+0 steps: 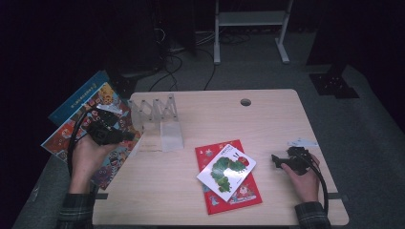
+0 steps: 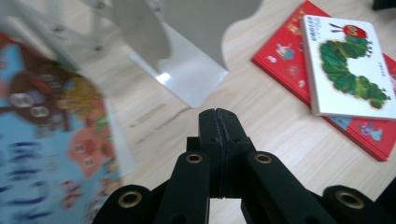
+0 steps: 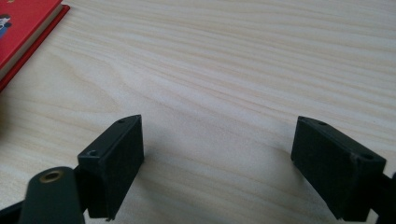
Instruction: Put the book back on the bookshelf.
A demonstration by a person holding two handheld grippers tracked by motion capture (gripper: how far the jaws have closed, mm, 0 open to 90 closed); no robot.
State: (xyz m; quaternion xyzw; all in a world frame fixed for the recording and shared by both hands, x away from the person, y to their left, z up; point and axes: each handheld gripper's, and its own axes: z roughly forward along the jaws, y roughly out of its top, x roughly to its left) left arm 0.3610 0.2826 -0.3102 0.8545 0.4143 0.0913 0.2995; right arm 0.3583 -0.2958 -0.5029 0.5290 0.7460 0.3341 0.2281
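The left hand-held gripper (image 1: 111,133) is hovering over the left edge of the tabletop (image 1: 267,124) with its jaws pressed together and nothing between them, as the left gripper view is showing. Just beside it, the large picture book (image 1: 109,98) is lying at that left edge, partly overhanging it, with a blue book (image 1: 79,98) sticking out from underneath.

The picture book is looking wide, thin and flat, with a glossy printed cover crowded with small cartoon figures. It is likely behaving as a light but floppy-to-carry sheet: stiff enough across the cover, yet prone to sagging or swinging if pinched at one corner, and the slick cover is probably offering little friction. The overhanging edge is giving the best purchase, since one jaw can be going under and one over; a hold near the spine would probably be keeping the pages from fanning.

Near the far left corner a clear plastic expanding book rack (image 1: 153,112) is standing, its smooth upright dividers looking rigid and slippery. Near the front edge a red hardback (image 1: 239,195) is lying flat with a white caterpillar board book (image 1: 227,171) resting askew on top.

The right hand-held gripper (image 3: 217,154) is sitting near the right edge with jaws wide apart over bare pale wood grain.
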